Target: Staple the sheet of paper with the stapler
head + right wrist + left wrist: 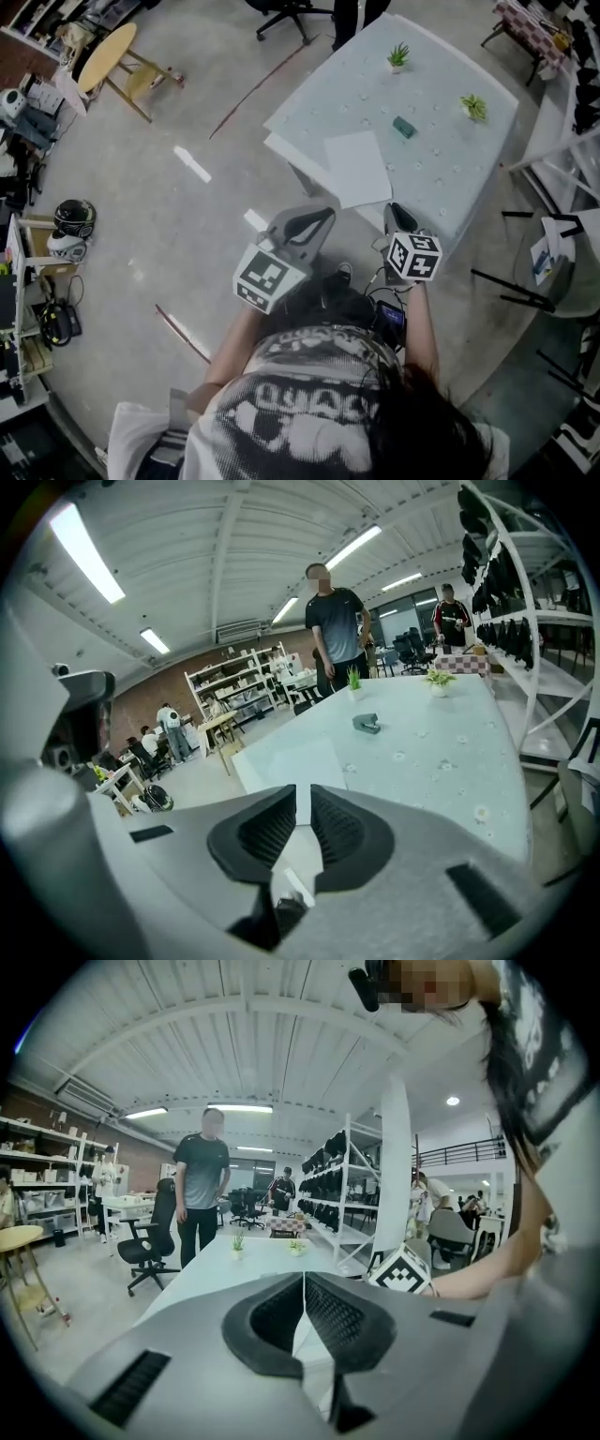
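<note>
- Left gripper (317,218): held just short of the near edge of the desk (450,187). Fingers together, nothing between them.
- Right gripper (397,214): held at the same edge, near the paper's near corner. Fingers slightly apart, nothing between them.
- Paper (357,167): lies flat at the near edge of the desk, just ahead of both grippers. Neither gripper touches it.
- Stapler (403,127): rests on the desk beyond the paper, apart from it.
- Step in hand, as judged: approach. No grasp is made and the paper is not yet stapled.
- Next move, as judged: one gripper must reach past the paper and take the stapler. The other must steady or lift a paper corner so that it enters the stapler's mouth.
- Plants (398,56): two small pots stand near the far edge, clear of the work.
- Writing: none legible. The gripper cubes bear square markers only.
</note>
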`<state>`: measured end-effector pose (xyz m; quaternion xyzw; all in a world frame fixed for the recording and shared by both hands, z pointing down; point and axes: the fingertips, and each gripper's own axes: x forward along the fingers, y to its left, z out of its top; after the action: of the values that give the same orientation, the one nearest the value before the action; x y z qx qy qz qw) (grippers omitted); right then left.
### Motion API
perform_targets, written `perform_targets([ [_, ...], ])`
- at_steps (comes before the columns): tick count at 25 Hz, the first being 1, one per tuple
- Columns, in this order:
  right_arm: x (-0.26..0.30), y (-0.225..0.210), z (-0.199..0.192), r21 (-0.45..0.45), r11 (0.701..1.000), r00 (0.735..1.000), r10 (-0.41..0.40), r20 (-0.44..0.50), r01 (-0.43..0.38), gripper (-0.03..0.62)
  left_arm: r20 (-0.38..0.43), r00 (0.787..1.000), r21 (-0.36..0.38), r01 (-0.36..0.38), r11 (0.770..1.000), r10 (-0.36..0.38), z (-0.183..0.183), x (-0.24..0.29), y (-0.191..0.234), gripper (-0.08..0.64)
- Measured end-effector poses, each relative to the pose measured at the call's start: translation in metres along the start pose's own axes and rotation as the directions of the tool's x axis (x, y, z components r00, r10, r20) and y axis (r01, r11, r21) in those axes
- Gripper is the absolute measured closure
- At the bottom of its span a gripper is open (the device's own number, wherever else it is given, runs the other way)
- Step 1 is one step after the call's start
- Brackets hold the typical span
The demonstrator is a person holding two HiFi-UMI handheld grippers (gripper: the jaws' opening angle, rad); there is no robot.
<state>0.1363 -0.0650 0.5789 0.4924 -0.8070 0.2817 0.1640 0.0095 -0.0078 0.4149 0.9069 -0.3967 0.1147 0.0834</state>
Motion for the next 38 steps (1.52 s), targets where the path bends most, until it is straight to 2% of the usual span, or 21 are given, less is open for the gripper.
perform_targets([
  [3, 0.023, -0.016, -0.009, 0.012, 0.999, 0.998, -0.034, -0.053, 0.034, 0.532, -0.01, 1.0, 0.004, 0.013, 1.0, -0.013, 0.002, 0.011, 0.01, 0.555],
  [7, 0.05, -0.035, -0.022, 0.023, 0.996, 0.988, -0.087, -0.124, 0.091, 0.501, -0.017, 0.998, 0.012, 0.065, 0.998, -0.065, 0.005, 0.03, 0.025, 0.555],
  [14, 0.077, -0.048, -0.043, 0.009, 0.983, 0.953, -0.177, -0.246, 0.184, 0.479, -0.021, 0.986, 0.043, 0.164, 0.986, -0.163, 0.018, 0.068, 0.078, 0.555],
  [18, 0.078, -0.058, -0.04, -0.025, 0.96, 0.925, -0.275, -0.262, 0.279, 0.548, -0.026, 0.975, 0.052, 0.222, 0.974, -0.221, 0.025, 0.093, 0.113, 0.555],
  [21, 0.08, -0.061, -0.041, -0.017, 0.953, 0.913, -0.295, -0.282, 0.303, 0.578, -0.03, 0.964, 0.054, 0.266, 0.962, -0.265, 0.028, 0.107, 0.131, 0.555],
  [23, 0.08, -0.065, -0.038, -0.034, 0.953, 0.91, -0.298, -0.29, 0.301, 0.588, -0.031, 0.954, 0.059, 0.298, 0.953, -0.297, 0.029, 0.114, 0.138, 0.555],
  [31, 0.075, -0.096, -0.003, -0.216, 0.944, 0.907, -0.307, -0.29, 0.25, 0.592, -0.047, 0.922, 0.069, 0.387, 0.92, -0.384, 0.026, 0.129, 0.142, 0.555],
  [35, 0.069, -0.126, 0.015, -0.315, 0.929, 0.9, -0.297, -0.318, 0.195, 0.592, -0.039, 0.924, 0.058, 0.381, 0.923, -0.379, 0.027, 0.137, 0.133, 0.555],
  [38, 0.071, -0.152, 0.03, -0.379, 0.914, 0.899, -0.279, -0.336, 0.142, 0.592, -0.029, 0.938, 0.05, 0.346, 0.937, -0.344, 0.029, 0.144, 0.126, 0.555],
])
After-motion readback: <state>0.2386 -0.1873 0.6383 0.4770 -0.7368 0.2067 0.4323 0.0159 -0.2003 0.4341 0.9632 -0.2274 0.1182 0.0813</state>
